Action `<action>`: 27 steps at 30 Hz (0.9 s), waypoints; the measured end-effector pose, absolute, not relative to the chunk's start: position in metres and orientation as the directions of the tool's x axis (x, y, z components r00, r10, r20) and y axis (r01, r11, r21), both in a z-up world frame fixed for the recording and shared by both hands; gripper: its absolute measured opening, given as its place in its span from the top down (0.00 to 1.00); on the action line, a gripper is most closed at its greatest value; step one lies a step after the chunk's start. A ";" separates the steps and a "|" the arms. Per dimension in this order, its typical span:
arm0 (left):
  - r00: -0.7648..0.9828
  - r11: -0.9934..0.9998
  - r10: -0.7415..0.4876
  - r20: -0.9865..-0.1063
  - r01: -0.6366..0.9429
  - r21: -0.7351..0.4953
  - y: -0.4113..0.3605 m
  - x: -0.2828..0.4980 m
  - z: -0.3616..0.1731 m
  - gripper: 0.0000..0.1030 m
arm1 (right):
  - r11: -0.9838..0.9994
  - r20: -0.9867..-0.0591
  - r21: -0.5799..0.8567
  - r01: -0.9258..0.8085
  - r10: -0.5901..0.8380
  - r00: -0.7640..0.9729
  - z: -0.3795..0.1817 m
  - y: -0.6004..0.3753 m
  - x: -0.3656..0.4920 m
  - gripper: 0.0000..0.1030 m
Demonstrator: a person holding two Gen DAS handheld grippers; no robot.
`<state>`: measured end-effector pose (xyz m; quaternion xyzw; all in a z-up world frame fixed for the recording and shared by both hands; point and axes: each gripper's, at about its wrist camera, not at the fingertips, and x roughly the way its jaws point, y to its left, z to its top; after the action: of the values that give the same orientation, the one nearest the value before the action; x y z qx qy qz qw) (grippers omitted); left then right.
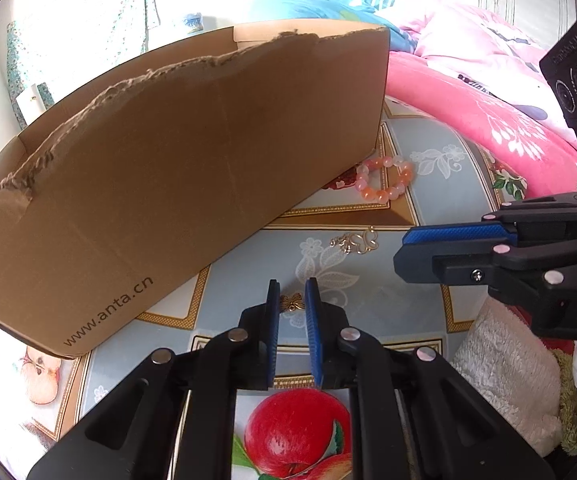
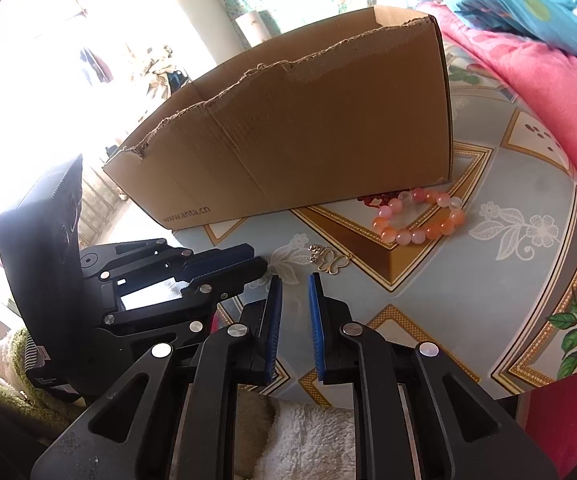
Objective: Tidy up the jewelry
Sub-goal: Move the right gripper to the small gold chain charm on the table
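Observation:
A small gold butterfly charm [image 1: 291,303] lies on the patterned tablecloth [image 1: 440,208], right between the blue pads of my left gripper [image 1: 292,286], which is shut on it with only a narrow gap. A gold openwork pendant [image 1: 354,242] [image 2: 330,262] lies a little farther on. A pink and orange bead bracelet [image 1: 392,193] [image 2: 404,236] rests by the corner of the cardboard box [image 1: 188,160] [image 2: 308,140]. My right gripper [image 2: 294,280] [image 1: 400,250] hovers to the right of the left gripper [image 2: 256,258], jaws slightly apart, with nothing between them.
The open box with a torn rim fills the left and back of the table. A pink quilt [image 1: 468,112] [image 2: 548,100] lies along the right side. A fluffy white towel [image 1: 504,360] [image 2: 308,440] sits at the near table edge.

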<state>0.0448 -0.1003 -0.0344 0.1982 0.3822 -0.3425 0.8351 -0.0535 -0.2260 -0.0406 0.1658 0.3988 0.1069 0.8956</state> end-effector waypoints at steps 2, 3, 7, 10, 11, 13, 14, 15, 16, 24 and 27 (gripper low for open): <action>0.477 0.696 -0.415 -0.775 0.715 0.068 -0.096 0.045 -0.035 0.88 | 0.923 -0.682 0.380 -0.063 0.326 0.654 -0.041 -0.225 -0.052 0.86; 0.480 0.701 -0.411 -0.775 0.710 0.067 -0.094 0.045 -0.035 0.88 | 0.923 -0.684 0.378 -0.066 0.327 0.652 -0.042 -0.224 -0.051 0.86; 0.483 0.715 -0.405 -0.776 0.697 0.060 -0.090 0.045 -0.035 0.88 | 0.927 -0.691 0.366 -0.083 0.330 0.643 -0.042 -0.218 -0.042 0.86; 0.483 0.718 -0.407 -0.775 0.694 0.056 -0.087 0.044 -0.036 0.88 | 0.928 -0.702 0.362 -0.093 0.336 0.628 -0.045 -0.211 -0.034 0.86; 0.483 0.719 -0.408 -0.775 0.693 0.054 -0.086 0.044 -0.036 0.88 | 0.929 -0.708 0.357 -0.093 0.334 0.622 -0.046 -0.211 -0.031 0.86; 0.482 0.721 -0.413 -0.773 0.692 0.046 -0.084 0.044 -0.036 0.88 | 0.934 -0.726 0.346 -0.082 0.323 0.607 -0.050 -0.210 -0.025 0.86; 0.481 0.721 -0.416 -0.772 0.692 0.042 -0.083 0.044 -0.037 0.88 | 0.936 -0.733 0.344 -0.072 0.316 0.602 -0.052 -0.211 -0.023 0.86; 0.479 0.721 -0.418 -0.771 0.692 0.039 -0.083 0.045 -0.037 0.88 | 0.937 -0.736 0.345 -0.063 0.311 0.601 -0.053 -0.213 -0.022 0.86; 0.479 0.721 -0.421 -0.771 0.692 0.036 -0.083 0.045 -0.037 0.88 | 0.936 -0.736 0.348 -0.053 0.308 0.602 -0.053 -0.216 -0.020 0.86; 0.473 0.716 -0.436 -0.766 0.698 0.023 -0.077 0.046 -0.038 0.88 | 0.944 -0.743 0.329 -0.027 0.277 0.609 -0.046 -0.225 -0.020 0.85; 0.474 0.717 -0.439 -0.764 0.697 0.021 -0.076 0.045 -0.038 0.88 | 0.944 -0.740 0.327 -0.045 0.286 0.608 -0.045 -0.221 -0.017 0.85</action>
<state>0.0451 -0.0764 -0.0382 0.1671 0.3866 -0.3371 0.8420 -0.0169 -0.2207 -0.0450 0.1392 0.4326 0.0935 0.8859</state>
